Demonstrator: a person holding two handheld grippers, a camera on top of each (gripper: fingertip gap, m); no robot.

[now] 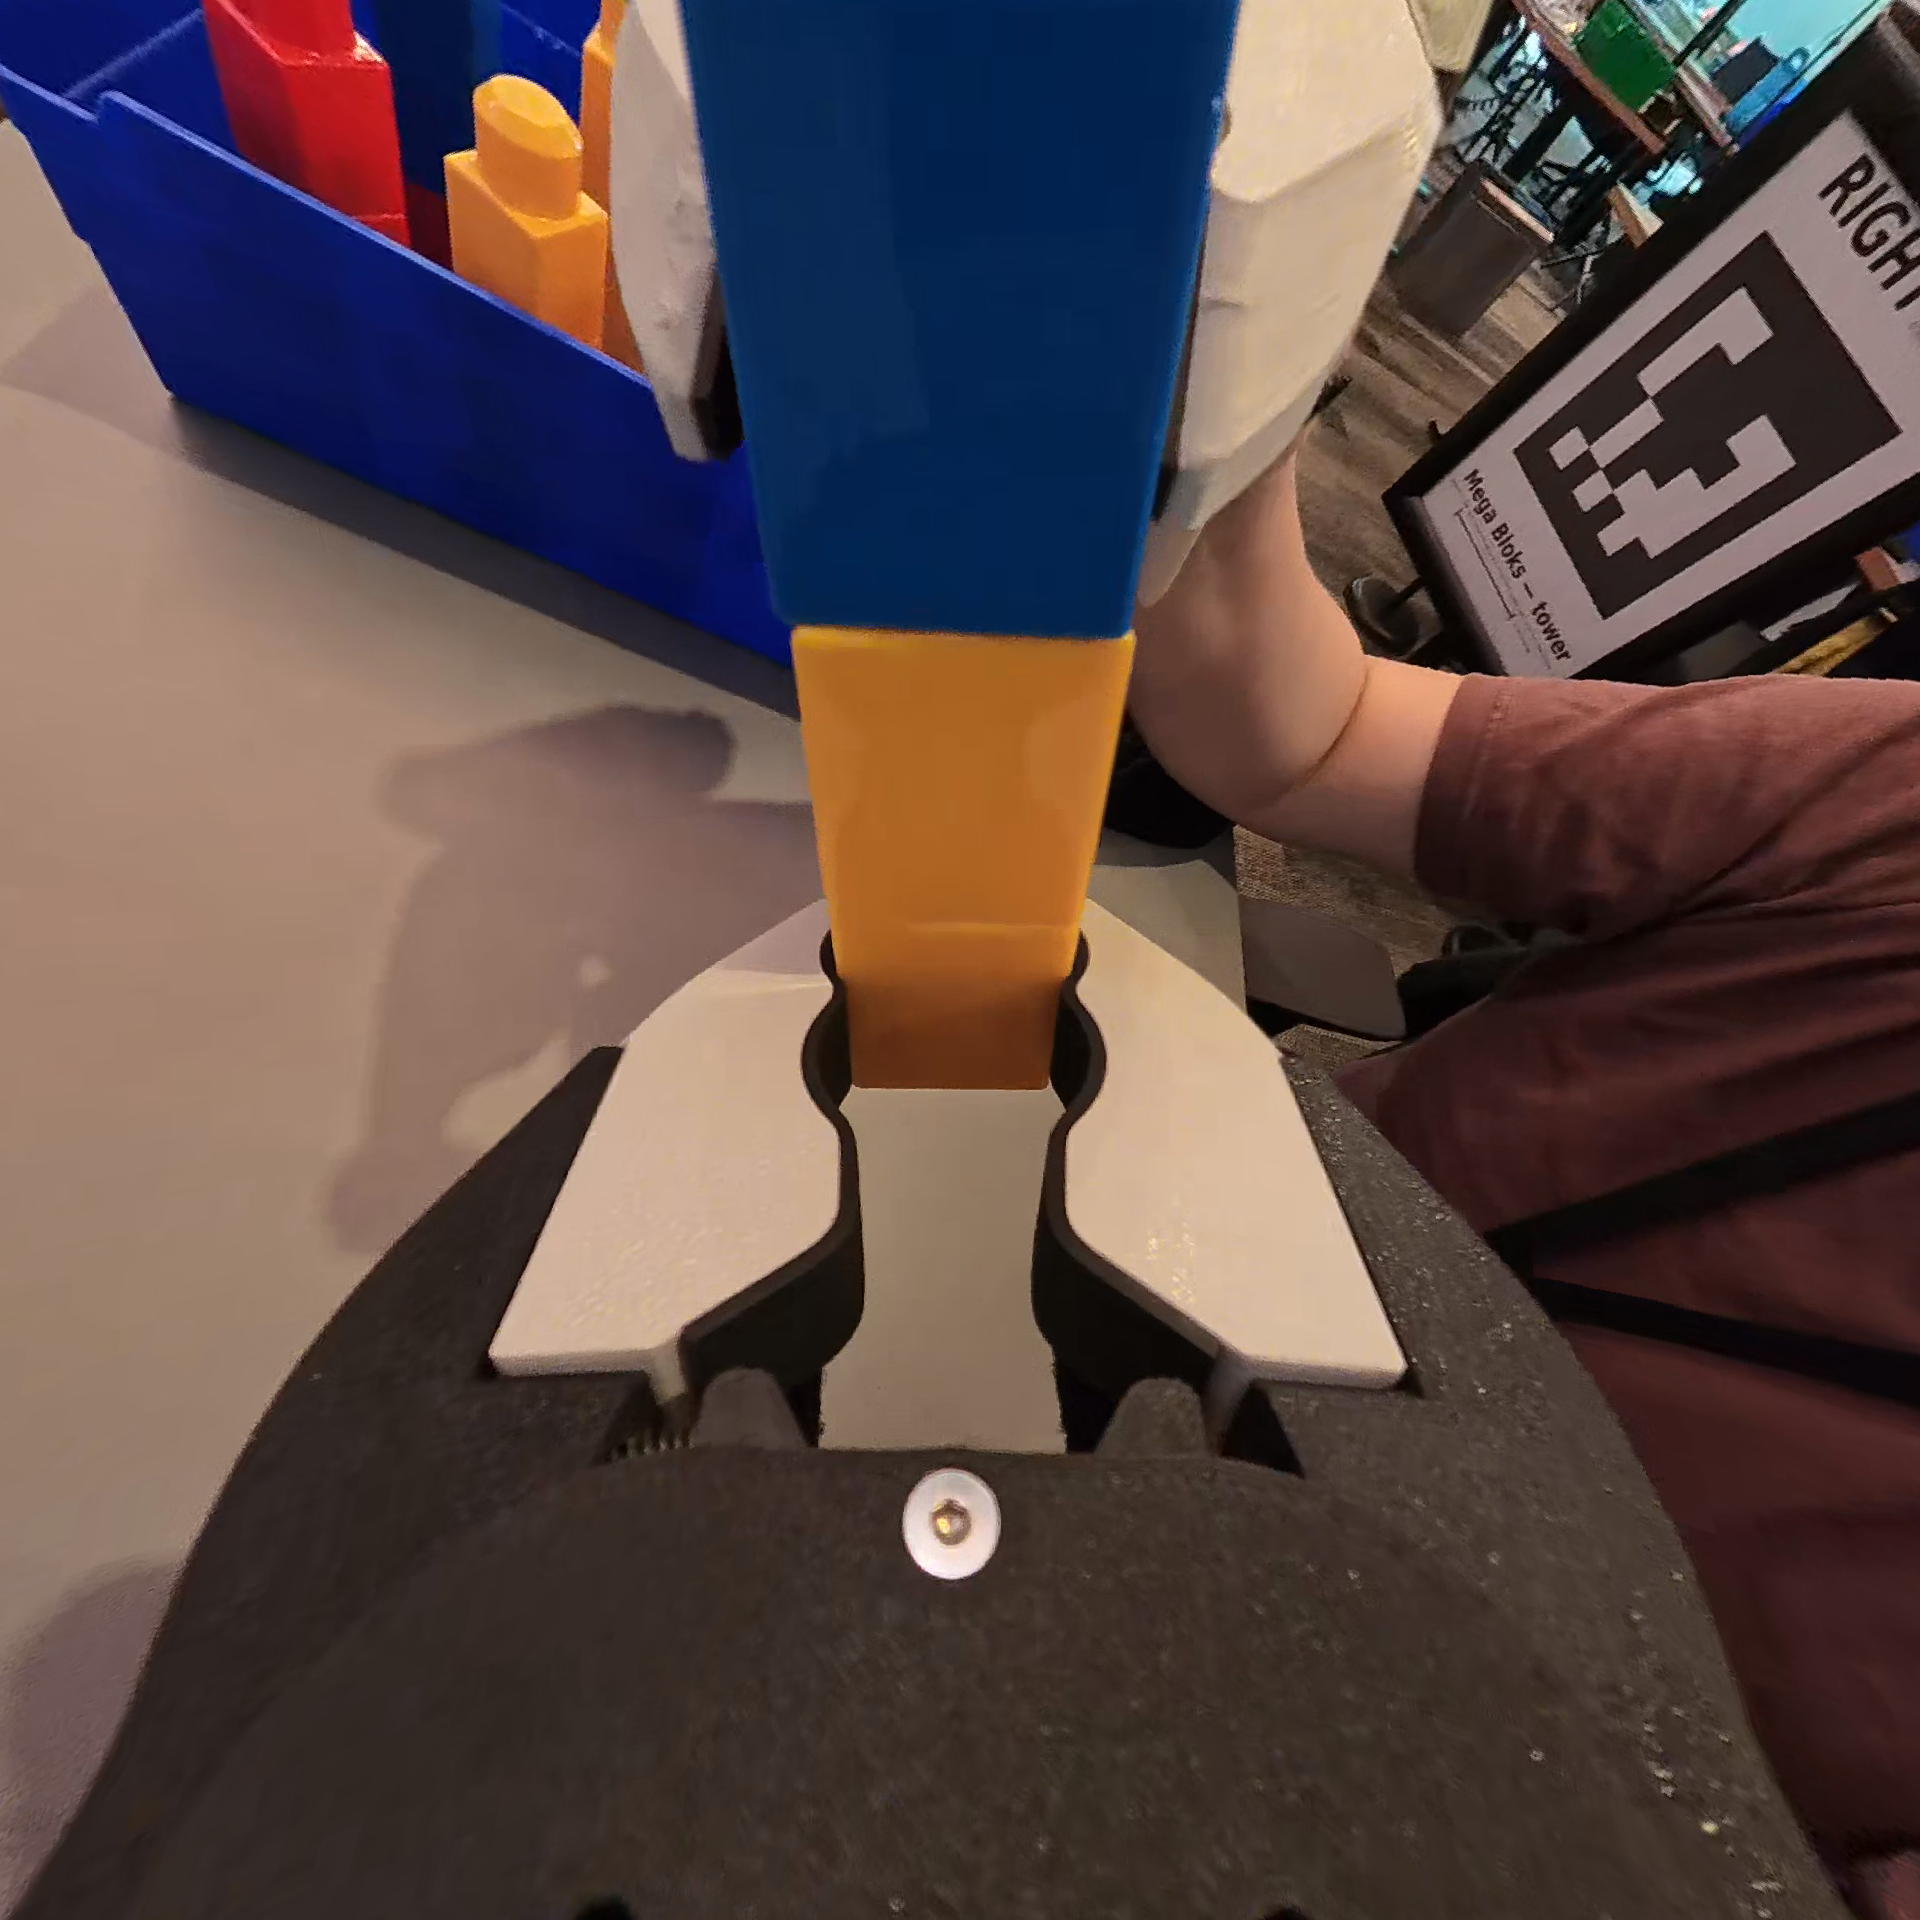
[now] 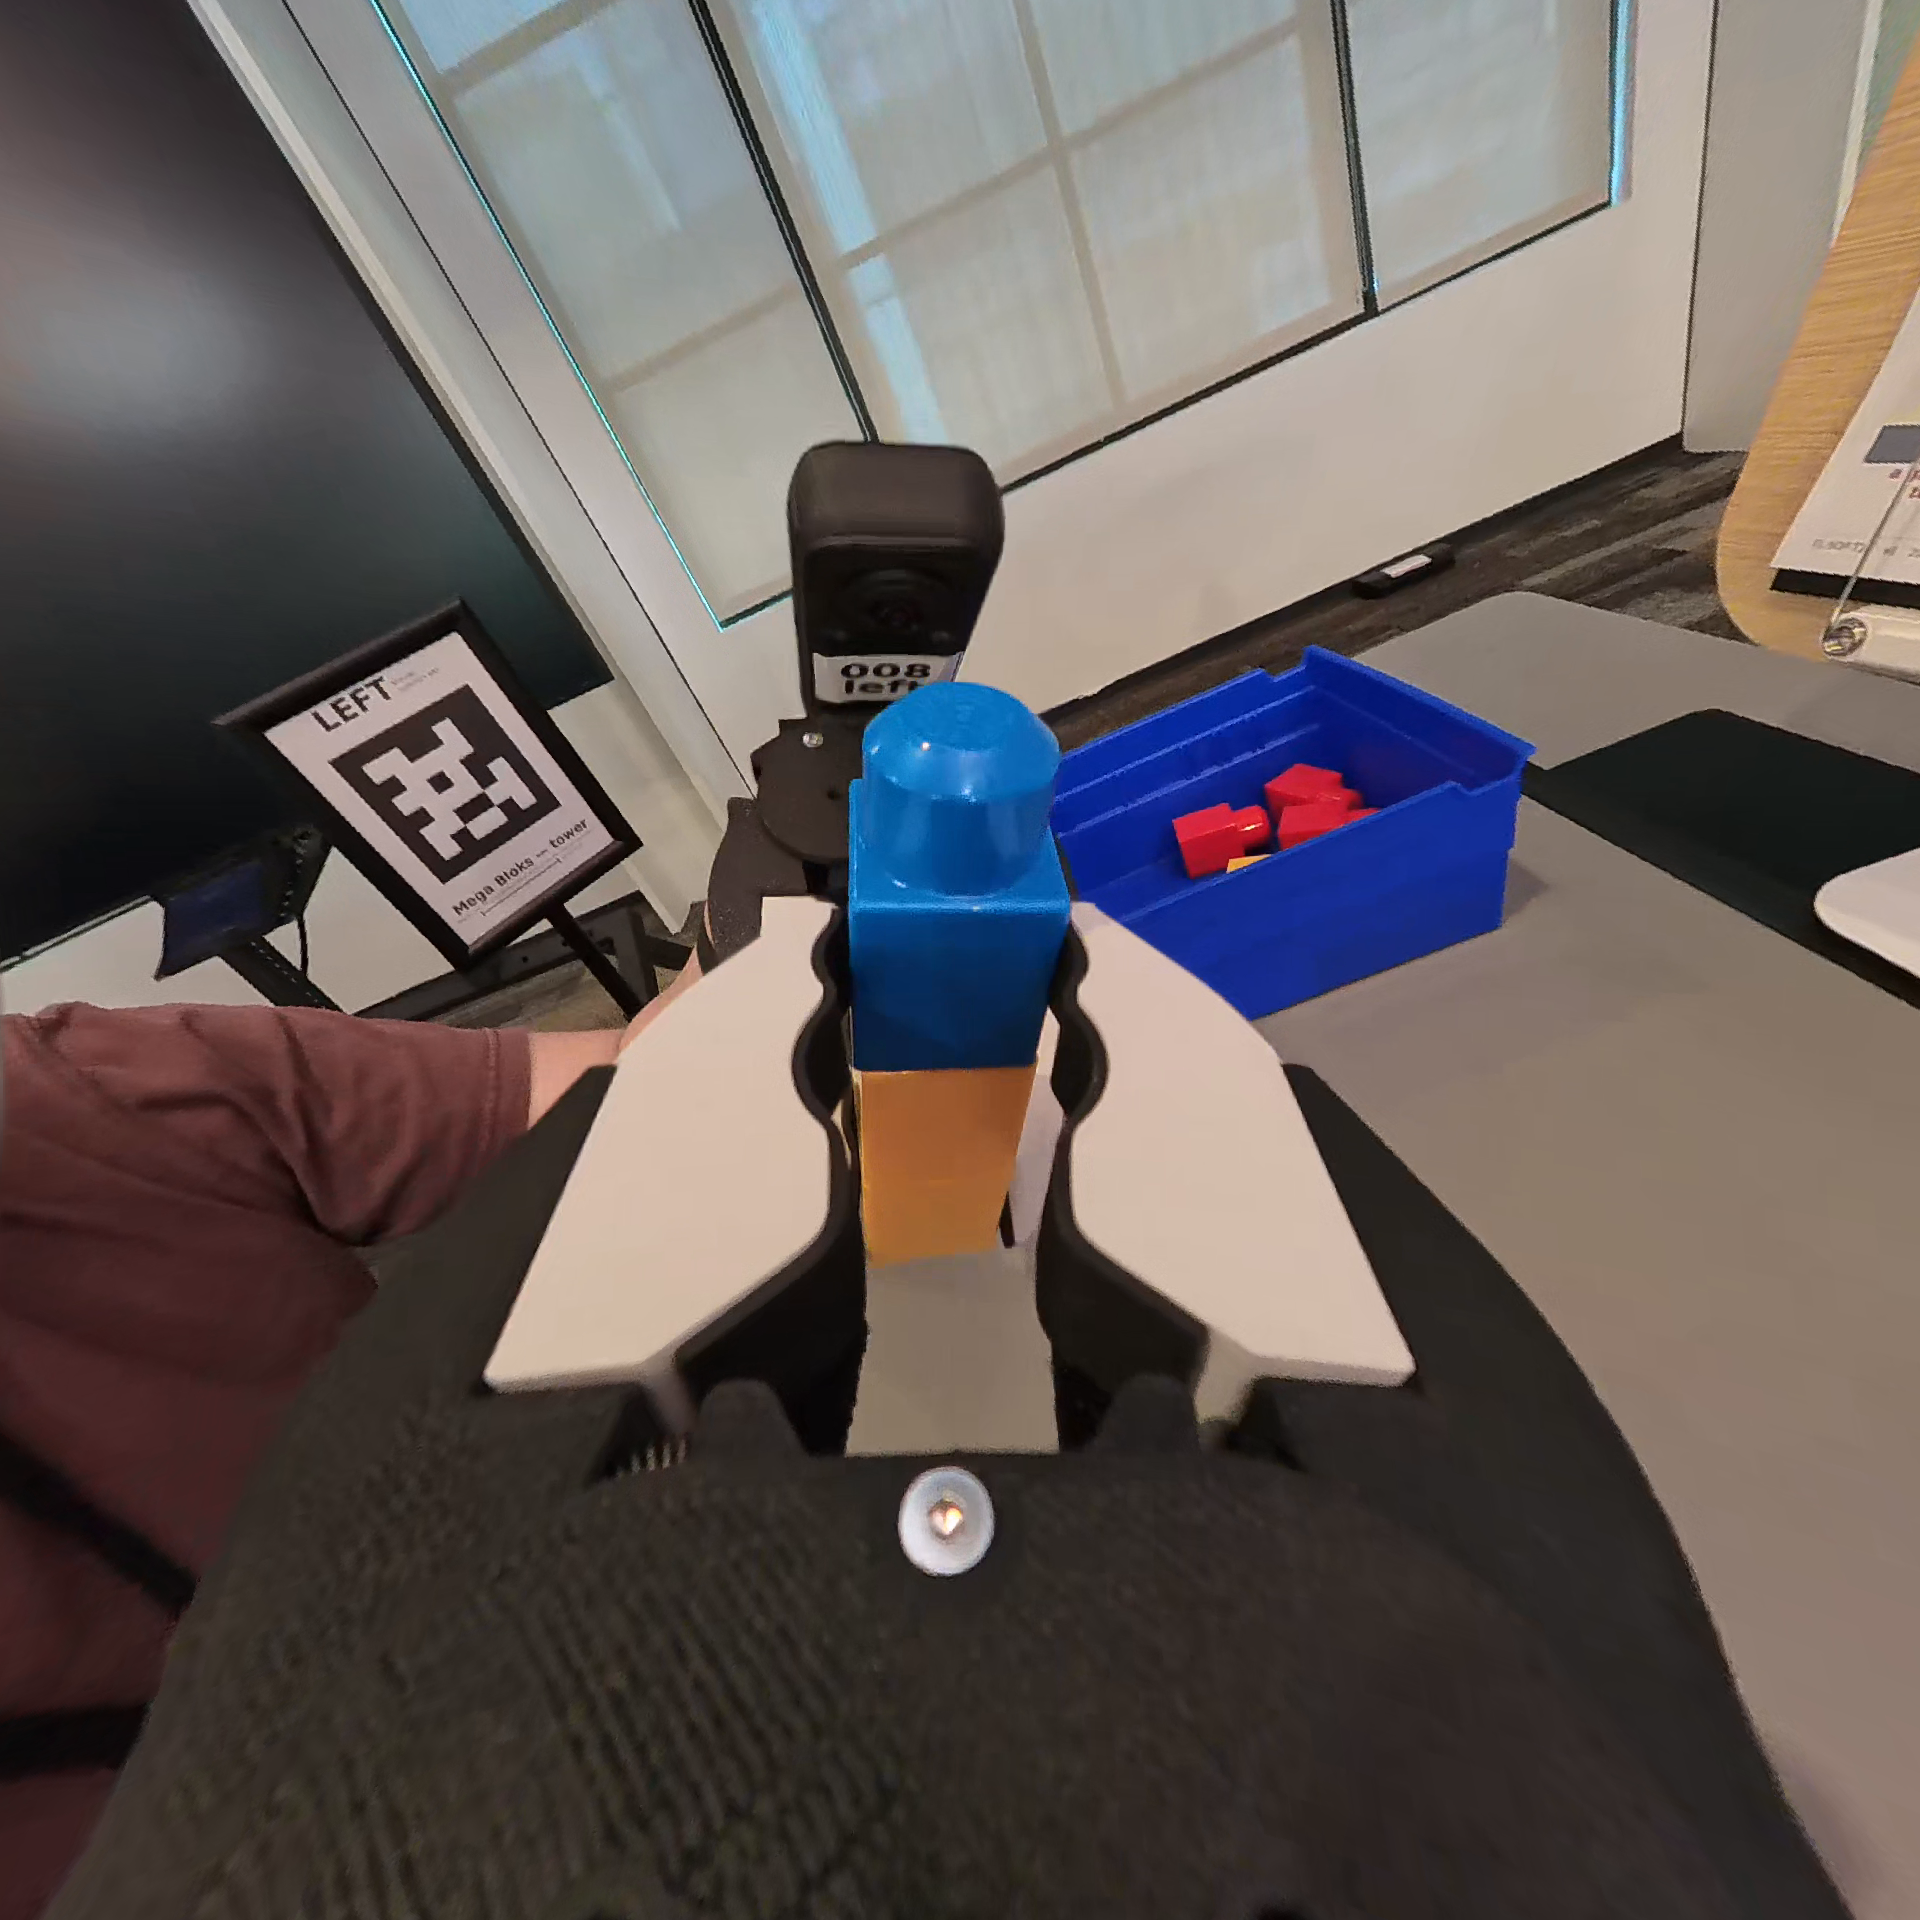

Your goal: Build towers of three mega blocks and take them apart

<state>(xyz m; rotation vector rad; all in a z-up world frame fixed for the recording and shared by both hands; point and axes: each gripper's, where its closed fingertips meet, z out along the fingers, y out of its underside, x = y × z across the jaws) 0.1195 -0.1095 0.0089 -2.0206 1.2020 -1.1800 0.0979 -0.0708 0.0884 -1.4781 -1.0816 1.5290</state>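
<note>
Two stacked blocks: orange block [image 1: 951,997] between left fingers [image 1: 727,1122], blue block [image 2: 956,966] seemingly between right fingers [image 2: 1195,1122].

**Even indoor light, fisheye warp**

Both wrist views bright, soft light. Windows [image 2: 1039,208] lit pale, no harsh glare. Soft blurry shadow on table [image 1: 208,831]. Small highlights on blue block [image 2: 951,769] stud. Strong wide-angle bending at edges; near gripper bodies slightly blurred, bkgd softer.
</note>
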